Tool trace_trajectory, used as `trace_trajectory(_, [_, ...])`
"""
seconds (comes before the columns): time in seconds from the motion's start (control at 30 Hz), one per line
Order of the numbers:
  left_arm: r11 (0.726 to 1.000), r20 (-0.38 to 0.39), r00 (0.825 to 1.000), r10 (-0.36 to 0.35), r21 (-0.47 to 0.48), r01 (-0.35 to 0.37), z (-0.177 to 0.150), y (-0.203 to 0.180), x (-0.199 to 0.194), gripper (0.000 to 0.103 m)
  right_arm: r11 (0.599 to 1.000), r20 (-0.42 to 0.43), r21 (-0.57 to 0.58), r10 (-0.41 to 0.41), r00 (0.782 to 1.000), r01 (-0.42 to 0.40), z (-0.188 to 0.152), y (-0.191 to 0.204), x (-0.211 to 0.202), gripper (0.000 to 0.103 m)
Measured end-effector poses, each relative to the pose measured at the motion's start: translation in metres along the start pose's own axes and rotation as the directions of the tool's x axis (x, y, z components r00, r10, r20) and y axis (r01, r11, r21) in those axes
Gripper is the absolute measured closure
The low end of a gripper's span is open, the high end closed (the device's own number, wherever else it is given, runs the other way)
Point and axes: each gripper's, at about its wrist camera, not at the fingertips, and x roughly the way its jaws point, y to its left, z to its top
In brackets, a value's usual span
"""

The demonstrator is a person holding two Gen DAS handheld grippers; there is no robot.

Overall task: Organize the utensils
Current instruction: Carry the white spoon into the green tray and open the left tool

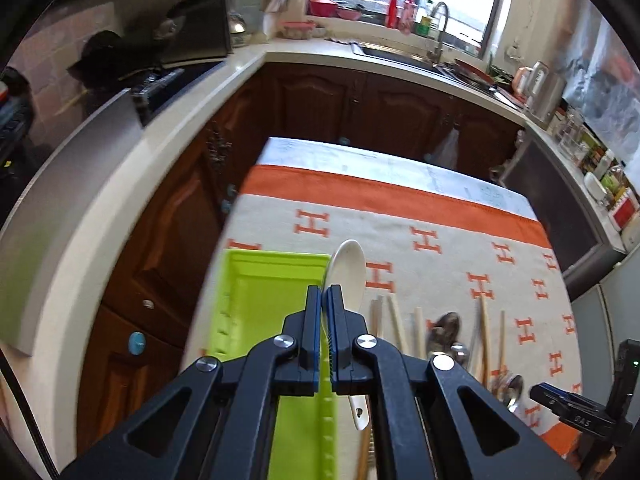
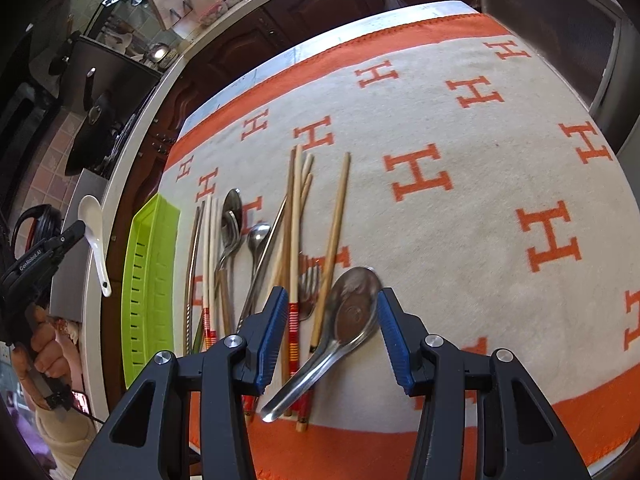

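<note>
White ceramic soup spoon (image 1: 347, 268) is pinched at mid-handle in the left gripper (image 1: 324, 300), lower centre of frame, above the lime-green tray (image 1: 260, 300). Judgement: lower it level and lengthwise into the tray before letting go. Right gripper (image 2: 332, 332) stands half open, astride the large steel spoon (image 2: 344, 316), pads clear. On the cloth (image 2: 460, 240): three smaller metal spoons, one fork; chopsticks overlap too much to count.

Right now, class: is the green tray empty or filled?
Empty, as far as shown: the green tray holds no utensils; the white spoon is in the left gripper.
</note>
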Motion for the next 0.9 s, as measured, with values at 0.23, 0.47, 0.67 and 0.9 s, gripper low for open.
trace_trajectory(0.23, [0.996,-0.100,0.990,0.094,0.015,-0.093,-0.010,0.032,0.053,0.102,0.999,0.008,-0.043,-0.016,1.000,0.016,-0.006,0.021,-0.008,0.055])
trace_trajectory(0.47, [0.995,-0.186,0.978,0.096,0.035,-0.091,-0.017,0.029,0.114,0.102,0.997,0.011,-0.044,-0.056,0.998,0.056,-0.001,0.024,-0.010,0.055])
trace_trajectory(0.67, [0.997,-0.164,0.983,0.082,0.008,-0.082,-0.014,0.025,0.109,0.071,0.996,0.015,-0.052,-0.078,0.997,0.078,0.004,0.030,-0.008,0.055])
trace_trajectory(0.9, [0.998,-0.094,0.994,0.059,0.011,-0.058,-0.021,0.014,0.056,0.041,0.994,0.092,-0.049,-0.093,0.991,0.098,0.014,0.046,-0.014,0.055])
